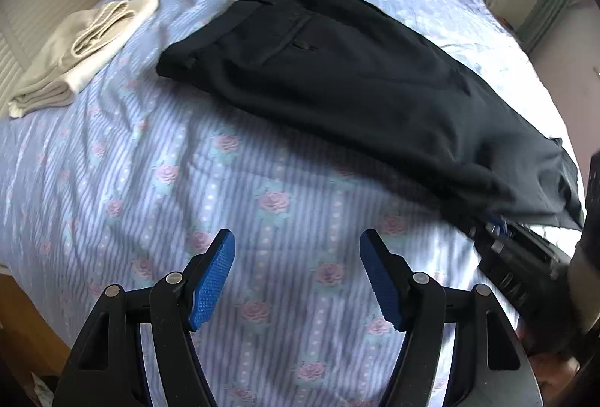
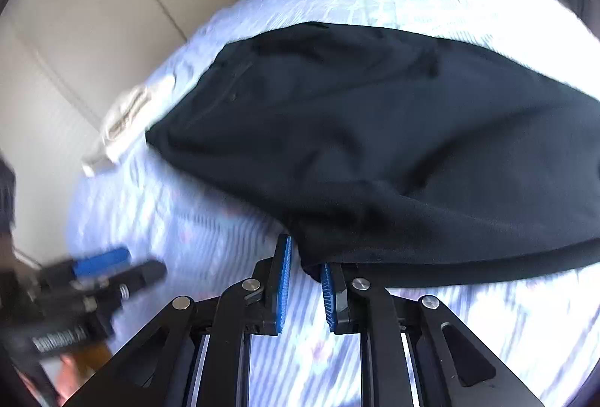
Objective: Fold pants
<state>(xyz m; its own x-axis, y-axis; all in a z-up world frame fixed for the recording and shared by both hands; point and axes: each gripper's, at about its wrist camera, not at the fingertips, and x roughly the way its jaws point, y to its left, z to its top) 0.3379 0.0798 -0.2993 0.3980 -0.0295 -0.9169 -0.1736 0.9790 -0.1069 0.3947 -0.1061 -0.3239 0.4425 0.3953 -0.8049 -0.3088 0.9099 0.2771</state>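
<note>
We are working at a bed [image 1: 262, 294] with the dark pants [image 1: 337, 81] lying across the flowered sheet, and the main worry right now is the hold on the right side. Our right gripper [image 2: 304, 279] is standing with a narrow gap between its blue pads [image 2: 284, 279], and a small bunch of the pants' near edge is sitting right at the tips; we cannot tell whether the cloth is being pinched or only touched. If so little fabric is caught, it is likely to slip out as soon as we are lifting, and the fold would be collapsing into a heap. Pulling on one layer alone could also drag the top layer off the one beneath and skew the legs. The right view is blurred, which suggests quick motion, another reason a thin grip might fail.

Our left gripper [image 1: 297, 279] is standing wide open over bare sheet and holding nothing. The pants are lying ahead of it and off to its right, well apart from its pads, with the waistband and back pocket at the far end. From the right gripper the pants are spreading forward and to the right, their near edge touching its tips.

A folded beige cloth [image 1: 82, 51] is resting far ahead and to the left of the left gripper, near the waistband, where a wide swing could be brushing it.
</note>
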